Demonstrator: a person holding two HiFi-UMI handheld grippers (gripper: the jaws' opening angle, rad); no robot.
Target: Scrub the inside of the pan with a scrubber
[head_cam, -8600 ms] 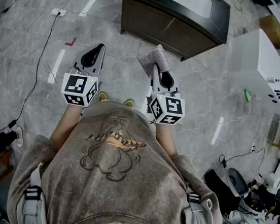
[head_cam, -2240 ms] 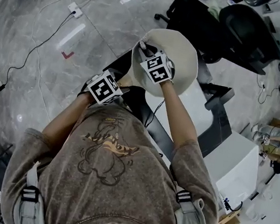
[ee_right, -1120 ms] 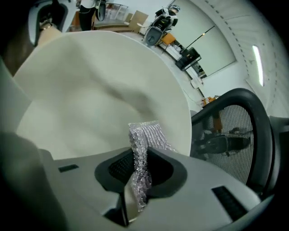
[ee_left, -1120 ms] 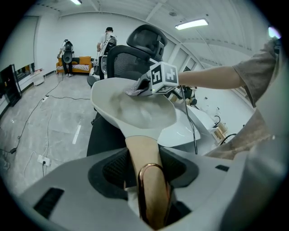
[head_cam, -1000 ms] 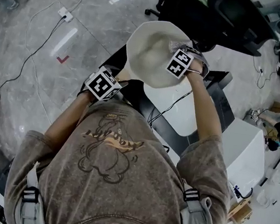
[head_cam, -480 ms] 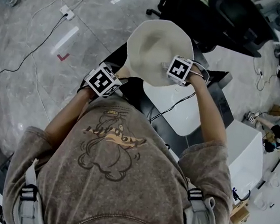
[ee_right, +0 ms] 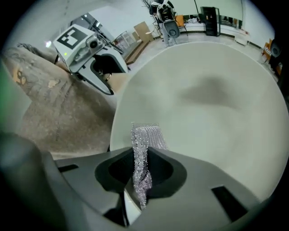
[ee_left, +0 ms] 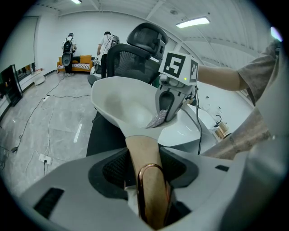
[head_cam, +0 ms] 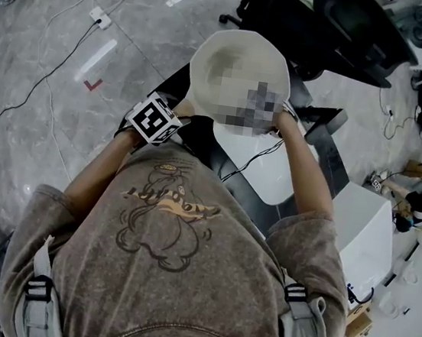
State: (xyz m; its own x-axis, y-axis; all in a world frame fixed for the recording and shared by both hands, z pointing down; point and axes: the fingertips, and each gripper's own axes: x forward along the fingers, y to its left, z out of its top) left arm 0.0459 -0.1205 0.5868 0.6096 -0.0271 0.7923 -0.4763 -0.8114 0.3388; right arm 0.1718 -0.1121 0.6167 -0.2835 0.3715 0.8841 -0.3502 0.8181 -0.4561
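A white pan (head_cam: 236,63) is tilted up in the air in front of me. Its tan wooden handle (ee_left: 145,155), with a copper hanging loop, sits between the jaws of my left gripper (ee_left: 145,168), which is shut on it. My right gripper (ee_right: 142,169) is shut on a silver mesh scrubber (ee_right: 145,140). The scrubber (ee_left: 157,120) lies against the pan's inner wall (ee_right: 212,99) near the handle end. In the head view a mosaic patch hides the right gripper; the left gripper's marker cube (head_cam: 154,118) shows below the pan.
Under the pan is a black stand with a white oval top (head_cam: 263,167). Black office chairs (head_cam: 357,25) stand behind it and a white cabinet (head_cam: 365,230) to the right. Cables (head_cam: 63,60) run over the grey floor. Two people (ee_left: 70,45) stand far off.
My right gripper has swung from the pan's right rim inward to its near side, dragging the scrubber over the inner wall. The left gripper and pan have stayed put.
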